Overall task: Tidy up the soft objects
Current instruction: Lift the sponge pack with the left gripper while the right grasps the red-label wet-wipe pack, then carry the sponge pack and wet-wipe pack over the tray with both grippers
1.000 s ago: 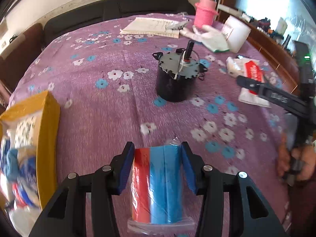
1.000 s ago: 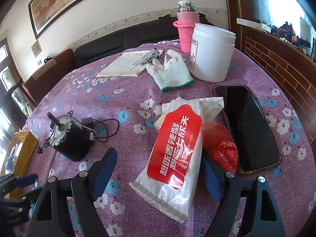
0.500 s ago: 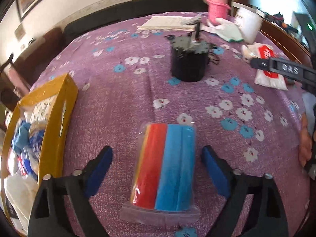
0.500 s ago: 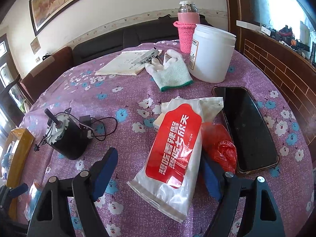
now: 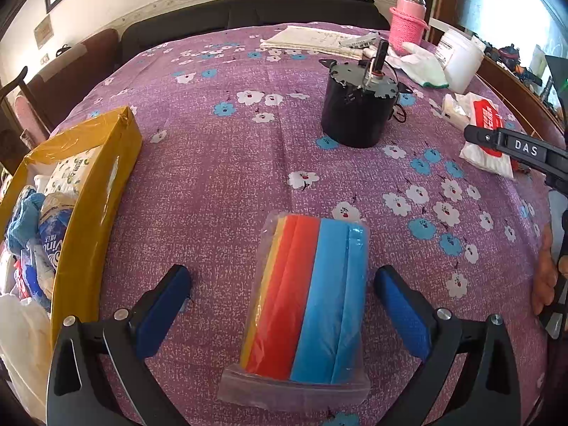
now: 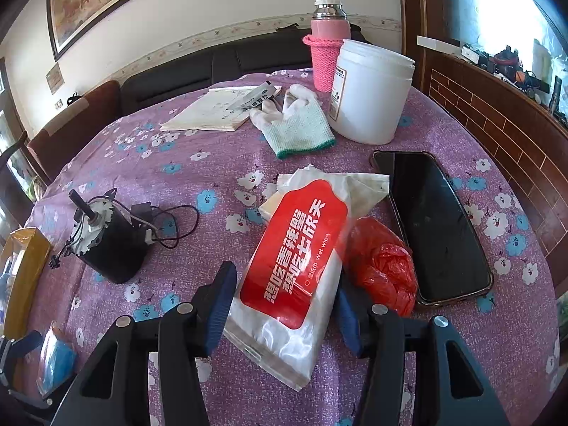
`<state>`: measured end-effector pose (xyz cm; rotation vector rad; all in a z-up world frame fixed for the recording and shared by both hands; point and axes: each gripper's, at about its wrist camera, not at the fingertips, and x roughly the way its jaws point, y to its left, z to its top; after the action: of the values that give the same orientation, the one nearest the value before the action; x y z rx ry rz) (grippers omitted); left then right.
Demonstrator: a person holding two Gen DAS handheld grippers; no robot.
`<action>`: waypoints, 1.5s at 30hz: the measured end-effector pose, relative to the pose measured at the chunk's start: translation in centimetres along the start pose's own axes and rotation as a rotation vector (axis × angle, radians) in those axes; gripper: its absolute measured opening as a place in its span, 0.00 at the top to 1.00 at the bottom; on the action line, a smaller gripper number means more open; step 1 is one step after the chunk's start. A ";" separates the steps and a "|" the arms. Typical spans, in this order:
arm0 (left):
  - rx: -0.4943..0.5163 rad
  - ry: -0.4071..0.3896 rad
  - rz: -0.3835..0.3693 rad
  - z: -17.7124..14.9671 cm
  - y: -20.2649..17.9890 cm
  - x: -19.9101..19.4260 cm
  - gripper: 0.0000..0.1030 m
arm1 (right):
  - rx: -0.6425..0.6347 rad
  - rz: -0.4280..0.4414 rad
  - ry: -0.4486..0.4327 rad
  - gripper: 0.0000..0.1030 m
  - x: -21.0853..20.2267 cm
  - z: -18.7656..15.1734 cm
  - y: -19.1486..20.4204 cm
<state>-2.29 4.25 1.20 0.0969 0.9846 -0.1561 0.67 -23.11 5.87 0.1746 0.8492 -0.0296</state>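
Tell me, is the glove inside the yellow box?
No, the glove lies flat on the purple tablecloth beside the white tub, far from the box.

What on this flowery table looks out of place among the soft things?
The black motor with its loose wire stands mid-table, and a phone lies beside the wet wipes pack. Both are hard items among soft goods.
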 end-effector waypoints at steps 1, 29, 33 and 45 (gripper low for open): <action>0.007 0.004 -0.003 0.0 0.0 0.0 0.00 | 0.001 0.000 0.003 0.45 0.0 0.0 0.0; -0.015 -0.013 0.011 -0.2 -0.2 -0.1 0.01 | 0.055 0.036 0.016 0.49 0.2 -0.2 -0.9; -0.024 -0.069 0.001 -0.6 0.1 -1.1 0.42 | 0.078 0.074 0.006 0.53 -0.8 -0.3 -1.2; -0.195 -0.181 -0.224 -1.0 4.1 -5.2 0.57 | 0.139 0.179 -0.116 0.52 -12.3 -1.3 -3.8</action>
<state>-5.22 8.86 5.00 -0.2043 0.8237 -0.2688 -8.77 -27.21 13.68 0.3752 0.7130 0.0685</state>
